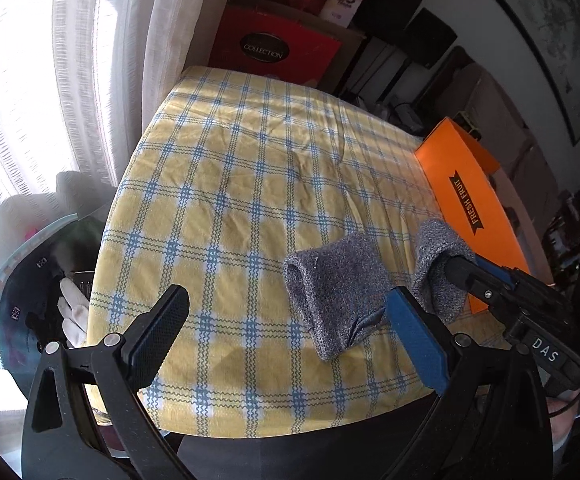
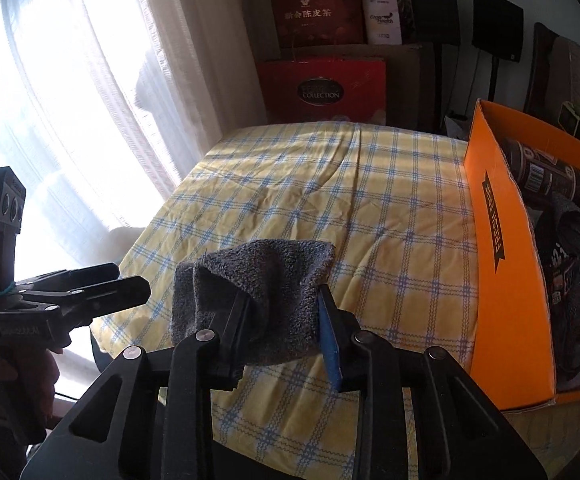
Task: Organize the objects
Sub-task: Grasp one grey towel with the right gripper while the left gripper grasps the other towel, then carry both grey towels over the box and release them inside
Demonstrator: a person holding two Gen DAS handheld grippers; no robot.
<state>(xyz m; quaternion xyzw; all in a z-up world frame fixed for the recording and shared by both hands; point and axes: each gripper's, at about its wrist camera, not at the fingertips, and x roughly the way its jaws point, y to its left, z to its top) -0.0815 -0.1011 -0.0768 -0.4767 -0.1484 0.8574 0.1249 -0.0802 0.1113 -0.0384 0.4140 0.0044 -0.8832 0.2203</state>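
Observation:
A grey knitted sock (image 2: 257,292) is held up over the yellow-and-blue checked table (image 2: 330,184). My right gripper (image 2: 285,320) is shut on it; the sock drapes over both fingers. In the left wrist view the same sock (image 1: 338,292) hangs in two folds from the right gripper's fingers (image 1: 462,270), near the table's front right. My left gripper (image 1: 290,332) is open and empty, its jaws wide apart just in front of the sock. It also shows at the left edge of the right wrist view (image 2: 89,292).
An orange "FRESH FRUIT" box (image 2: 506,264) stands on the table's right side with dark packets and cloth inside. Red gift boxes (image 2: 322,88) are stacked behind the table. White curtains (image 2: 69,100) hang on the left. A bag with gloves (image 1: 49,300) sits below the table's left edge.

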